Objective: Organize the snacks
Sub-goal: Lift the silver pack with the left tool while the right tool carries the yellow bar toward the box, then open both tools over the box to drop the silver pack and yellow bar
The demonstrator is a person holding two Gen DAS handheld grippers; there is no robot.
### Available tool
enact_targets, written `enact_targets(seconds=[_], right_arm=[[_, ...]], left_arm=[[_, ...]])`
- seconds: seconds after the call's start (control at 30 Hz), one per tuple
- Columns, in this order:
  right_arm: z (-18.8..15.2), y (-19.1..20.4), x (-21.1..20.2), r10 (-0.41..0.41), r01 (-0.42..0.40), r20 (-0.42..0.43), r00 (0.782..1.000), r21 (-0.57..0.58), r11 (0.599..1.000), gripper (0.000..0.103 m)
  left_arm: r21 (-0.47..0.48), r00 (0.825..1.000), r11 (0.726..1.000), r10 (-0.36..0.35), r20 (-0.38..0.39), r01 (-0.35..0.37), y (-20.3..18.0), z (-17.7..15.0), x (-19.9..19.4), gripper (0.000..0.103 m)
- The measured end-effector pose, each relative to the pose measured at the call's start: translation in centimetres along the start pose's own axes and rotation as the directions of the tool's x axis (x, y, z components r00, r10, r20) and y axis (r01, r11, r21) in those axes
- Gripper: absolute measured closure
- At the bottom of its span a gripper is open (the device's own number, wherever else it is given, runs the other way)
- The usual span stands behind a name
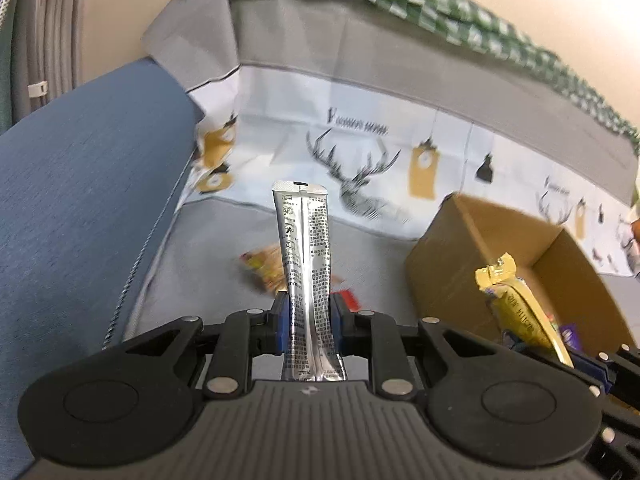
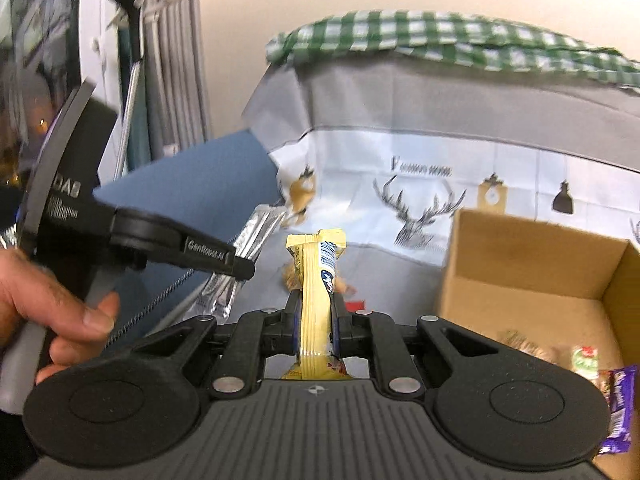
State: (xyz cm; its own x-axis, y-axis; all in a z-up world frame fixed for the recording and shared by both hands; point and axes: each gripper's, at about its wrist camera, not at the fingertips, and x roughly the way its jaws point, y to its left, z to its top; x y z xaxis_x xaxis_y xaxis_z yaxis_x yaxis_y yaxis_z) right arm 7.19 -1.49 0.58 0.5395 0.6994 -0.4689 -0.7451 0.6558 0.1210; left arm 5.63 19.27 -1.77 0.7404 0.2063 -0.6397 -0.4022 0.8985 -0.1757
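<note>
Silver foil sachet (image 1: 306,276) stands pinched in the left gripper (image 1: 308,320); the right gripper (image 2: 316,320) is clamped on a yellow snack bar (image 2: 316,300). Both are held clear of the grey cloth (image 1: 208,280), beside the cardboard box (image 2: 532,256), where other snacks (image 2: 616,400) lie. Judged step: carrying. Next, each must swing over the box opening before letting go.

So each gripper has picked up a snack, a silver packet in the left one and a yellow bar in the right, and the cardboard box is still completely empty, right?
Not quite: the cardboard box is not empty. The right wrist view shows snacks already on its floor, among them a purple wrapper. The rest holds: the left gripper grips a silver packet, the right gripper a yellow bar.
</note>
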Motion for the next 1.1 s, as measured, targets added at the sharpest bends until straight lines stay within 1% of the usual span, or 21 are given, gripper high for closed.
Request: enact_targets(seconds=[0.23, 0.43, 0.57, 0.73, 0.93, 1.1], right_arm=[[0.4, -3.8, -0.9, -0.045, 0.042, 0.034, 0.998, 0.071, 0.997, 0.089], [0.3, -7.0, -2.1, -0.106, 0.098, 0.055, 0.993, 0.13, 0.987, 0.089], [0.1, -9.2, -3.1, -0.157, 0.143, 0.07, 0.985, 0.165, 0.976, 0.089], [-0.4, -11.8, -4.3, -0.22, 0.201, 0.078, 0.972, 0.201, 0.959, 0.089], [-1.2, -14.8, -5.1, -0.284, 0.261, 0.052, 0.957, 0.261, 0.929, 0.089], [-1.5, -15.9, -5.6, -0.323, 0.299, 0.046, 0.945, 0.275, 0.914, 0.089]], left_arm=[[0.011, 0.997, 0.998, -0.069, 0.044, 0.069, -3.1, 0.1, 0.2, 0.08], [0.049, 0.991, 0.993, -0.113, 0.078, 0.109, -5.8, 0.3, 1.1, 0.08], [0.048, 0.981, 0.986, -0.162, 0.109, 0.158, -7.5, 0.5, 1.1, 0.08], [0.058, 0.965, 0.973, -0.231, 0.123, 0.226, -9.7, 0.5, 1.3, 0.08], [0.086, 0.947, 0.952, -0.302, 0.108, 0.294, -12.5, 0.1, 2.0, 0.08], [0.105, 0.933, 0.936, -0.346, 0.099, 0.336, -14.2, -0.3, 2.4, 0.08]])
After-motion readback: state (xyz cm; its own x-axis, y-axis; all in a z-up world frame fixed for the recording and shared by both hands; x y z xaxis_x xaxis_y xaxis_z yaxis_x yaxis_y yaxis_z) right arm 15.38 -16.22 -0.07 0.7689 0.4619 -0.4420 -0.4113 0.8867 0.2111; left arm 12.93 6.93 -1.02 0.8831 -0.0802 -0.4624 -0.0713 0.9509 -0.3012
